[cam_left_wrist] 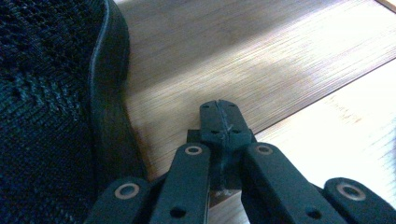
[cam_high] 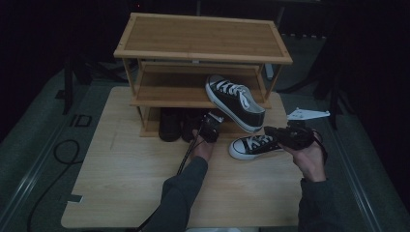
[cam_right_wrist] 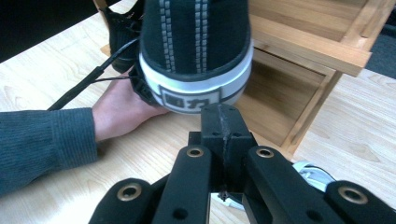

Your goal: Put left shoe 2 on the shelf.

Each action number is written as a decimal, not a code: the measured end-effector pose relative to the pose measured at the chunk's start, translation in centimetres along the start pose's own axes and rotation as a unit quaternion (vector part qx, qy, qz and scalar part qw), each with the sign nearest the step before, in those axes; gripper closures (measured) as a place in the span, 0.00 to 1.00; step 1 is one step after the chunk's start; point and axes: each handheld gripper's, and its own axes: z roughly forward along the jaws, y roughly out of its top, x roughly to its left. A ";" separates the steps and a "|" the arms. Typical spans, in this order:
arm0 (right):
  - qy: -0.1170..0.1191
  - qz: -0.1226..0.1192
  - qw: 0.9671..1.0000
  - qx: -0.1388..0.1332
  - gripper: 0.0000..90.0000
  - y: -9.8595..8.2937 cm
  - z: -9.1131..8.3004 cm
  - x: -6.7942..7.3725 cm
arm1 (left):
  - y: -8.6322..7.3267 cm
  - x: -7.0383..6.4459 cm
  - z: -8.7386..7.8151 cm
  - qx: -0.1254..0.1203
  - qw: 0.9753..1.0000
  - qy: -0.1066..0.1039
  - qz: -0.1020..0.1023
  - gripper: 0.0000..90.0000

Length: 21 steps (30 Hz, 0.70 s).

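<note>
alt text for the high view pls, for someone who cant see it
A person's left gripper reaches toward dark shoes on the bottom shelf of a three-tier bamboo shoe rack, while the right gripper hovers by a black-and-white canvas sneaker lying on the light wooden table. A matching black-and-white sneaker leans tilted off the rack's middle shelf.

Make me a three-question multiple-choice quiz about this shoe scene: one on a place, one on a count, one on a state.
1. Where is the lower sneaker? A inside a box; B on the table; C on the floor.
2. How many black-and-white sneakers are there? A one; B two; C four.
3. The left gripper has its jaws: A shut on nothing; B wide open; C clamping a lace.

Answers: B, it lies on the tabletop in front of the rack. B, the upper sneaker leans off the middle shelf. A, the left gripper view shows them pressed together, empty.
</note>
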 end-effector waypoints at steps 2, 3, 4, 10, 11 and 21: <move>0.003 -0.002 1.000 -0.002 1.00 -0.1 0.0 0.2 | 0.0 0.0 0.0 0.000 1.000 0.000 0.000 1.00; 0.004 -0.005 1.000 -0.001 1.00 -0.1 0.1 0.2 | 0.0 0.0 0.0 0.000 1.000 0.000 0.000 1.00; 0.003 -0.008 1.000 0.000 1.00 -0.2 0.1 0.3 | 0.0 0.0 0.0 0.000 1.000 0.000 0.000 1.00; 0.010 -0.017 1.000 0.002 1.00 -0.3 0.3 0.7 | 0.0 0.0 0.0 -0.001 1.000 0.000 0.000 1.00; 0.010 -0.018 1.000 0.001 1.00 -0.3 0.3 0.8 | 0.0 0.0 0.0 0.000 1.000 0.000 0.000 1.00; 0.015 -0.025 1.000 -0.004 1.00 -0.1 0.4 1.2 | 0.0 0.0 0.0 -0.001 1.000 0.001 0.000 1.00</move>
